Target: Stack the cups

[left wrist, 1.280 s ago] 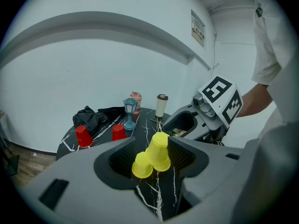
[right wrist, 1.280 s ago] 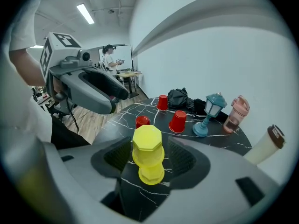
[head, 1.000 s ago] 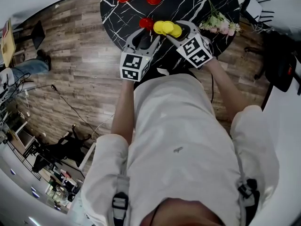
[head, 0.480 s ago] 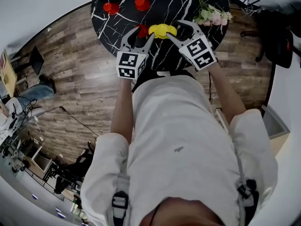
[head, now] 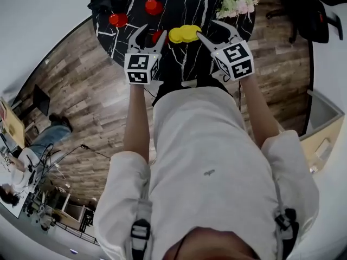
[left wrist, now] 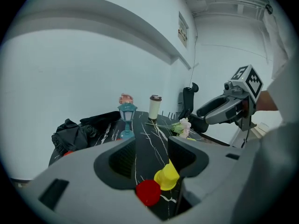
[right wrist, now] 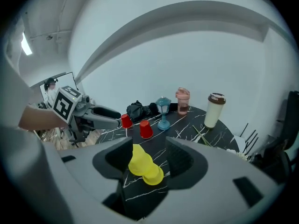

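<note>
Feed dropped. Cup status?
Left hand-held gripper open, empty; right hand-held gripper just narrowing, empty. Yellow plastic cups nested, lying sideways; red plastic cups apart. Nothing blocking.

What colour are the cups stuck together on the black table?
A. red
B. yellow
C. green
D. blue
B: the stacked cups lying on the table are yellow, while the red cups stand apart, each on its own.

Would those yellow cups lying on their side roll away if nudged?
Probably. The yellow cups lie on their side on the smooth black table, so a nudge may roll them in a curve, since they taper. They look like thin plastic, likely light and easily squashed.
</note>
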Motion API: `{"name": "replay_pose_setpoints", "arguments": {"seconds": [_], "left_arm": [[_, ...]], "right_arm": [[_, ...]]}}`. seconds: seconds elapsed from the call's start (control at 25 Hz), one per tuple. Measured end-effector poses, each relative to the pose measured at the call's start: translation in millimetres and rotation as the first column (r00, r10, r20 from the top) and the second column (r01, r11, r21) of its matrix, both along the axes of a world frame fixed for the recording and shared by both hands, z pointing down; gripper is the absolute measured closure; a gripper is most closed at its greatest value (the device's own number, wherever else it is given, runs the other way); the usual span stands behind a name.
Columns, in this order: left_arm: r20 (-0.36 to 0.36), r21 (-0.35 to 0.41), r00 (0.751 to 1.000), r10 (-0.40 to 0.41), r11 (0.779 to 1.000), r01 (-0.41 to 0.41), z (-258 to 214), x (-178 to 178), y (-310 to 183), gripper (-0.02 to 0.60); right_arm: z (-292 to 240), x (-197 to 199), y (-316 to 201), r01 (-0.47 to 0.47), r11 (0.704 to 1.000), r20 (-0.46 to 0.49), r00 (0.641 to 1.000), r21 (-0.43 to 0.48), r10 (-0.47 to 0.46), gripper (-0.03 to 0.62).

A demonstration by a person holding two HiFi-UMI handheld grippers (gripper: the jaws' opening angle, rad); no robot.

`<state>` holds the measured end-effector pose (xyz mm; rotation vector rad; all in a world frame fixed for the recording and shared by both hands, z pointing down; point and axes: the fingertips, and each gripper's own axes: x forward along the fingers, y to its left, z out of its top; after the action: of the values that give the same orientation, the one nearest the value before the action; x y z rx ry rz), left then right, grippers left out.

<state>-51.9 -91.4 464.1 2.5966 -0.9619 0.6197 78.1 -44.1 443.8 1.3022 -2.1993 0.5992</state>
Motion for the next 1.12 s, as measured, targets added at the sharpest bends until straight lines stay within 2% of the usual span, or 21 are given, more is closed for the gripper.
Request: {"name": "replay_pose_setpoints", "arguments": {"seconds": [0.2,0.56,1.12], "left_arm": [[-0.014,-0.008,0.998,0.061,0.998,-0.061,13.7,-9.5,-19.4,0.368],[0.019,0.013,0.989,0.147,0.989,-0.147,36.8,-13.8,-57.6,0.368],[0.12,-0.017,0.971,0.207,0.978,-0.206,90.0,-11.0,-96.9,0.368]], "right_arm": [[-7.1,-6.1,6.1,-0.101,0.995,-0.023,0.995,-0.003,0.101,0.372],[-8.1,-11.0,26.4,-0.251,0.968,-0.045,0.967,-0.014,0.25,0.375],[-1.4,-7.8,53.4,-0.387,0.921,-0.059,0.921,-0.044,0.385,0.381]]}}
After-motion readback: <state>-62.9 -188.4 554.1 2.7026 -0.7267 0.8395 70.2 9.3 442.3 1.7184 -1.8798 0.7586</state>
